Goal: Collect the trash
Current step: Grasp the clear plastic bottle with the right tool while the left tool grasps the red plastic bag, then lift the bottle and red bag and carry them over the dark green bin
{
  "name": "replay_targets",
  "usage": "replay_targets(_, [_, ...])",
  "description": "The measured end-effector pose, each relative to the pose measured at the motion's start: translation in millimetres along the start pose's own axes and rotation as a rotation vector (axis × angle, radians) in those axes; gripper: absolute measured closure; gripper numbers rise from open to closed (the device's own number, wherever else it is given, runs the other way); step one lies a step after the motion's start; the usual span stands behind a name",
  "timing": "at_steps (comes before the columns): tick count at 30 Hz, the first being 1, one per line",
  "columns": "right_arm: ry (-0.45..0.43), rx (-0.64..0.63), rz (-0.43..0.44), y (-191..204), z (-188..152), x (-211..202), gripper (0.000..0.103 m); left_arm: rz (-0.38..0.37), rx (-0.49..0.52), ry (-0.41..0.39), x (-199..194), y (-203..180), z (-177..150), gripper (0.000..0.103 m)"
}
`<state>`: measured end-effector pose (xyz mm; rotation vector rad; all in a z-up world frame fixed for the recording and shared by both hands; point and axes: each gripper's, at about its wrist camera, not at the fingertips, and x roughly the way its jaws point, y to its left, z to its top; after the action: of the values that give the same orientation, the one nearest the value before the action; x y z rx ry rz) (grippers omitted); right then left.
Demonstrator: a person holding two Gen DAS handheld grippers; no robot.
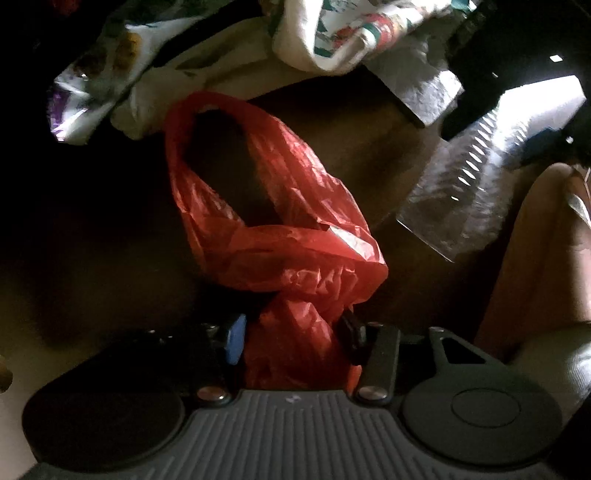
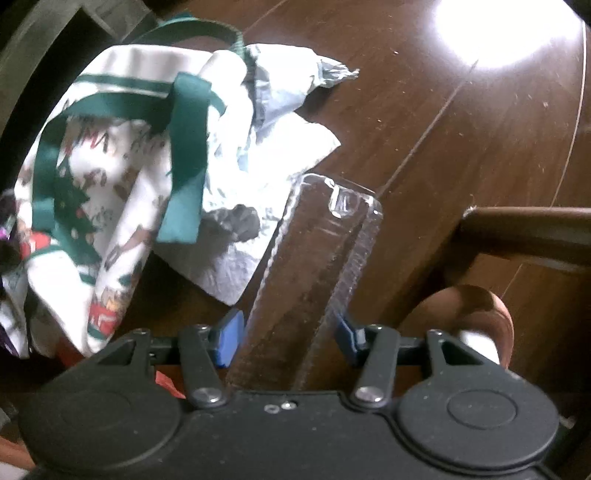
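My left gripper (image 1: pixel 291 332) is shut on a red plastic bag (image 1: pixel 273 206), which hangs open in front of it with its handle loop up. My right gripper (image 2: pixel 288 332) is shut on a clear plastic packaging tray (image 2: pixel 317 266) that sticks out forward over the dark wooden floor. The same clear tray shows at the right of the left wrist view (image 1: pixel 461 192). A crumpled white paper towel (image 2: pixel 258 177) lies on the floor beside a white printed tote bag with green straps (image 2: pixel 122 173).
A dark wooden chair leg (image 2: pixel 524 232) stands at the right. A bright light patch (image 2: pixel 506 29) falls on the floor at the top right. A printed wrapper (image 1: pixel 96 92) lies at the upper left of the left wrist view.
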<state>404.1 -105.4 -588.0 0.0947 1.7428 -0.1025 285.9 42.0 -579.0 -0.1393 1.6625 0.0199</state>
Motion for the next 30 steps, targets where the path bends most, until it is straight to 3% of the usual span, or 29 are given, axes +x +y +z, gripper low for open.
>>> replay_targets(6, [-0.034,0.003,-0.033,2.7,-5.6,-24.8,0.062,-0.005,-0.013,-0.005,-25.4,2.3,1.7,0.057])
replay_targets(12, [-0.061,0.031,-0.016,0.0,-25.3,-74.0,0.062,-0.016,-0.057,-0.056,-74.8,6.2,-6.8,0.057])
replay_targets(15, [-0.091,-0.013,-0.009,5.4,-40.1,-102.5,0.062,-0.017,-0.073,-0.099,-107.3,7.6,-15.2,0.057])
replay_targets(25, [-0.284,-0.186,0.118,8.3,-98.5,-223.3,0.062,0.003,-0.127,-0.255,-222.3,14.9,-51.8,0.057])
replay_targets(30, [-0.380,-0.240,0.187,-6.3,-136.0,-282.7,0.062,-0.029,-0.144,-0.362,-286.4,14.5,-80.7,0.057])
